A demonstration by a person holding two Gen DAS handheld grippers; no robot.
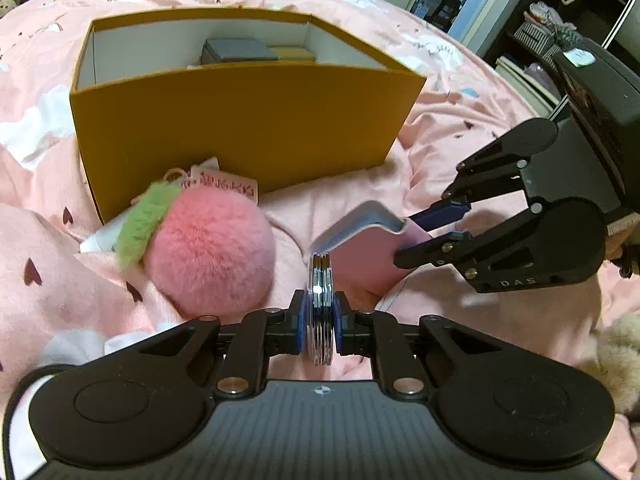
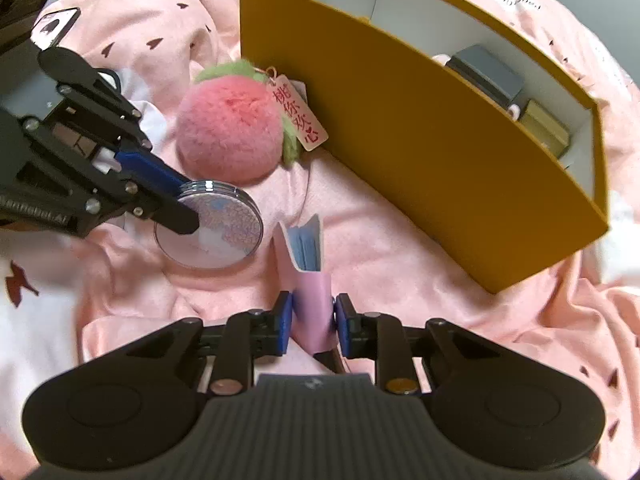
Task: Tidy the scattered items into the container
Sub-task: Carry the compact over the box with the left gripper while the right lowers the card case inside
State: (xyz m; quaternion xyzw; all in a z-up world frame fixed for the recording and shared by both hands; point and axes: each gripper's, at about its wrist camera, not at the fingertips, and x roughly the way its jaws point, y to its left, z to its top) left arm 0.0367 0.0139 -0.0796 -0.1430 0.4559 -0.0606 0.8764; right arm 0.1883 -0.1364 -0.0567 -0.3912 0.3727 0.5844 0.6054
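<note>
My left gripper point(image 1: 319, 320) is shut on a round silver compact point(image 1: 319, 312), held on edge just above the pink bedding; it also shows in the right wrist view point(image 2: 212, 230). My right gripper point(image 2: 311, 322) is shut on a small pink case with a blue-lined open flap point(image 2: 310, 280); it also shows in the left wrist view point(image 1: 360, 252). A fluffy pink peach plush point(image 1: 208, 248) with a green leaf and a paper tag lies against the front wall of the yellow box point(image 1: 240, 128). The box holds a grey box point(image 1: 236, 52) and a tan box point(image 1: 292, 54).
Rumpled pink bedding point(image 1: 460, 128) with dark heart marks covers the bed. A white tube point(image 1: 102, 238) lies under the plush. A phone point(image 2: 54, 26) lies at the far left in the right wrist view. Shelves and a doorway stand beyond the bed at the right.
</note>
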